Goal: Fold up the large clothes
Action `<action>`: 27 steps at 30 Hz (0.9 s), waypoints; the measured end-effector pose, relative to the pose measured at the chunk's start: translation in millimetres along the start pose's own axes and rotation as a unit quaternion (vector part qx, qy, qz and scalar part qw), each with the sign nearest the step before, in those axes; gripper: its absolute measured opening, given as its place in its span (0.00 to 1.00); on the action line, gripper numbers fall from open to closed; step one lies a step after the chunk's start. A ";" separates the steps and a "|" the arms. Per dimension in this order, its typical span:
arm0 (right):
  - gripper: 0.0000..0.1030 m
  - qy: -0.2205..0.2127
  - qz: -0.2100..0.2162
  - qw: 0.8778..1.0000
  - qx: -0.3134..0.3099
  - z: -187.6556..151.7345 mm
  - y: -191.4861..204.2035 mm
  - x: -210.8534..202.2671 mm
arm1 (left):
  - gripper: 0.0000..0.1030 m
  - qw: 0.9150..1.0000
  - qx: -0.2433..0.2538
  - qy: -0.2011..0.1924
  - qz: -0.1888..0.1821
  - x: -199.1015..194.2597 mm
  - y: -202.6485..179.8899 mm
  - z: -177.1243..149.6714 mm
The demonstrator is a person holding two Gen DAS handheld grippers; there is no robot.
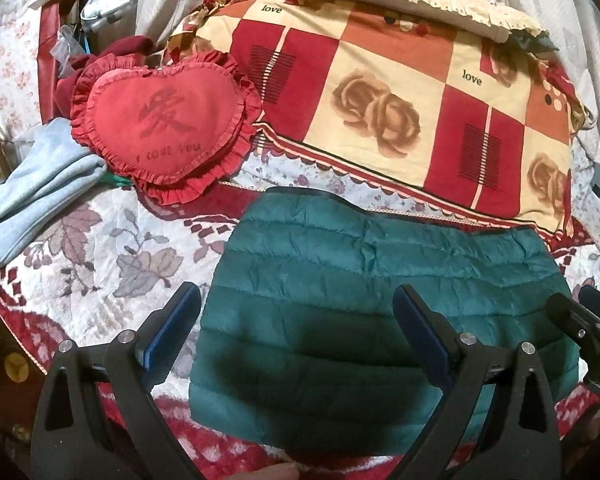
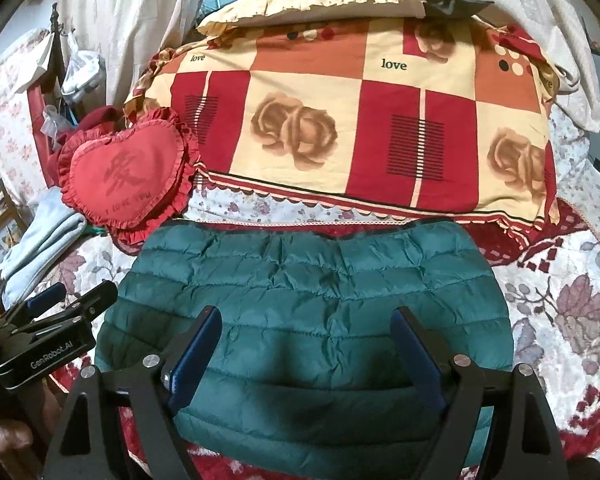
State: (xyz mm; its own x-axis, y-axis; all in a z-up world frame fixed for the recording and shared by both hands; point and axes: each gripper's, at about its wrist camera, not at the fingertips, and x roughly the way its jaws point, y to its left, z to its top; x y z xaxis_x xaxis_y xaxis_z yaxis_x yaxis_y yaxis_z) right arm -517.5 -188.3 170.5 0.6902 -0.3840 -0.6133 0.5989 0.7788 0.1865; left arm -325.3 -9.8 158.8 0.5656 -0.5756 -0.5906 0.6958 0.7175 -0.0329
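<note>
Green quilted jacket (image 1: 380, 292) lies folded into a flat rectangle on the bed's floral bedspread (image 1: 112, 248). Left wrist view: left tongs (image 1: 300, 320) hang open above it, nothing between the blue pads; left finger sits over the bedspread just off the jacket's left edge, right finger over the jacket. Right tongs (image 1: 592, 320) show at the far right edge. Red heart cushion (image 1: 164, 128) lies ahead-left, checked rose pillow (image 1: 400, 112) straight ahead past the jacket, light blue garment (image 1: 32, 200) far left. Right wrist view: right tongs (image 2: 306, 340) also spread wide and empty, both fingers over the jacket (image 2: 308, 280). Left tongs (image 2: 60, 320) beside them on the left, at the jacket's left edge. Pillow (image 2: 340, 128) ahead, heart cushion (image 2: 128, 176) ahead-left.
</note>
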 end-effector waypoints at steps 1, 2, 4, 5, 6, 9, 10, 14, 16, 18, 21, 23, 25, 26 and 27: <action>0.82 0.001 0.001 1.000 0.001 0.1 0.2 0.3 | 0.94 1.000 0.001 0.000 0.001 -0.2 -0.4 -0.2; 0.82 0.002 0.001 1.000 0.001 -0.4 0.3 0.6 | 0.94 1.000 0.002 0.000 0.000 0.0 -0.2 -0.1; 0.82 0.004 0.002 1.000 0.000 -0.6 1.0 1.2 | 0.94 1.000 0.001 0.000 -0.002 0.3 -0.1 -0.1; 0.82 0.005 0.003 1.000 -0.001 -0.9 1.4 1.5 | 0.94 1.000 0.002 0.000 -0.003 0.4 0.0 -0.5; 0.82 0.005 0.003 1.000 -0.003 -1.3 1.4 1.6 | 0.94 1.000 0.003 0.000 -0.003 0.4 0.0 -0.6; 0.82 0.005 0.002 1.000 -0.007 -2.0 2.5 1.0 | 0.94 1.000 0.003 0.000 -0.004 0.6 0.1 -1.4; 0.82 0.005 0.003 1.000 -0.007 -2.1 2.7 0.8 | 0.94 1.000 0.002 0.000 -0.003 0.5 -0.2 -1.3; 0.82 0.004 0.000 1.000 -0.008 -2.4 3.5 0.3 | 0.94 1.000 0.000 0.001 -0.005 0.5 0.0 -1.6; 0.82 0.004 -0.002 1.000 -0.007 -2.2 3.8 -0.4 | 0.94 1.000 0.002 -0.002 -0.001 0.0 -1.1 -1.7; 0.82 0.004 -0.003 1.000 -0.008 -0.9 3.8 -1.0 | 0.94 1.000 0.005 -0.003 0.001 -1.0 -2.7 -1.1; 0.82 0.006 -0.014 1.000 -0.014 -0.7 4.9 -0.7 | 0.94 1.000 0.008 -0.006 0.000 -3.0 -4.9 -1.4; 0.82 0.007 -0.013 1.000 -0.014 -0.8 4.7 -0.8 | 0.94 1.000 0.010 -0.008 0.001 -3.8 -6.5 -1.9; 0.82 0.008 -0.016 1.000 -0.015 -0.9 4.7 -0.4 | 0.94 1.000 0.011 -0.006 0.000 -3.3 -7.4 -2.3; 0.82 0.009 -0.015 1.000 -0.015 -0.9 4.3 0.1 | 0.94 1.000 0.011 -0.006 0.000 -3.3 -7.4 -2.4; 0.82 0.009 -0.015 1.000 -0.014 -1.3 3.7 0.4 | 0.94 1.000 0.011 -0.005 -0.001 -3.3 -7.5 -2.8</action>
State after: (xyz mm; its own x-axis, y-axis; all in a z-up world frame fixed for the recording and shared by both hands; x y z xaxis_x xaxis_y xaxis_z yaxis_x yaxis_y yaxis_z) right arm -515.5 -185.0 169.9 0.6645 -0.3985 -0.6322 0.6073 0.7809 0.1461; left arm -333.6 -12.2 158.7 0.5692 -0.5810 -0.5817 0.7058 0.7083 -0.0168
